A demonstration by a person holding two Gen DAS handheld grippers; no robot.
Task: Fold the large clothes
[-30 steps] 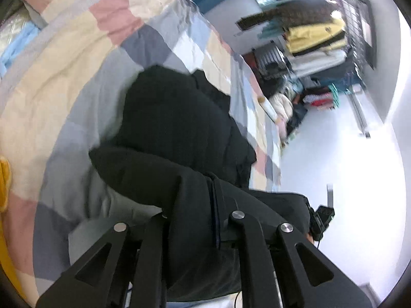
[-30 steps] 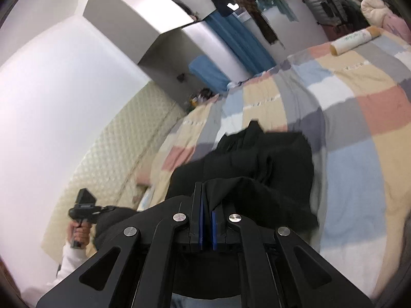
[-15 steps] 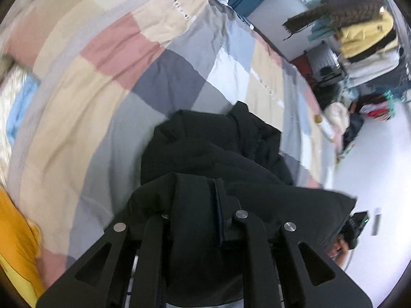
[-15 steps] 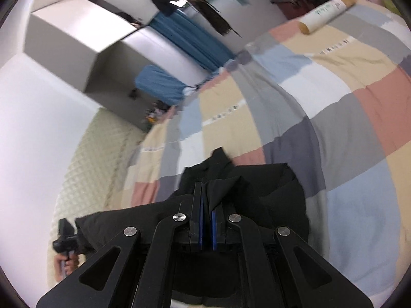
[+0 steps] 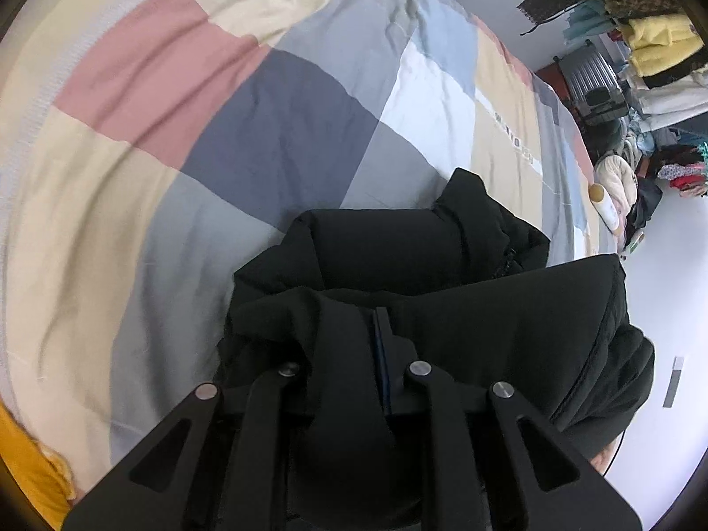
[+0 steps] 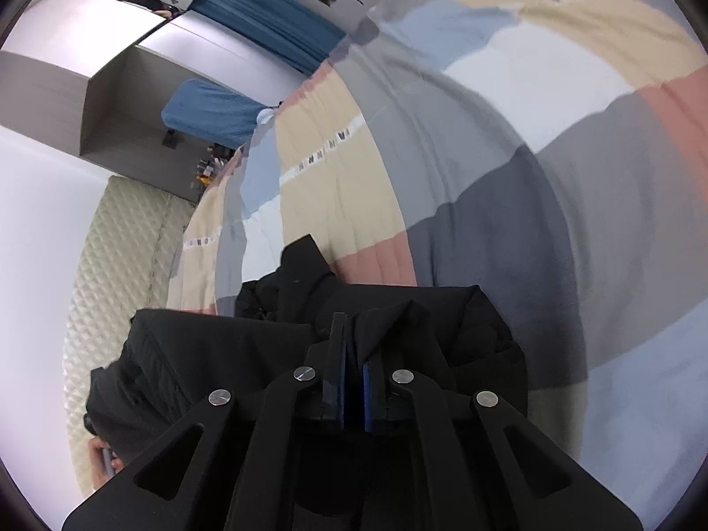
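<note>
Black jacket [image 5: 398,256] lies bunched on the checked quilt [image 5: 274,132] at the near side of the bed, one fold raised over the rest. Left gripper [image 5: 354,345] holds that fold: cloth fills the gap between its fingers, jaws narrow and just been opening slightly. Right gripper [image 6: 352,354] is clamped tight on another edge of the jacket [image 6: 442,332], jaws all but closed. A bottle [image 5: 604,208] lies at the quilt's far right. Clothes rack [image 5: 641,53] stands beyond.
</note>
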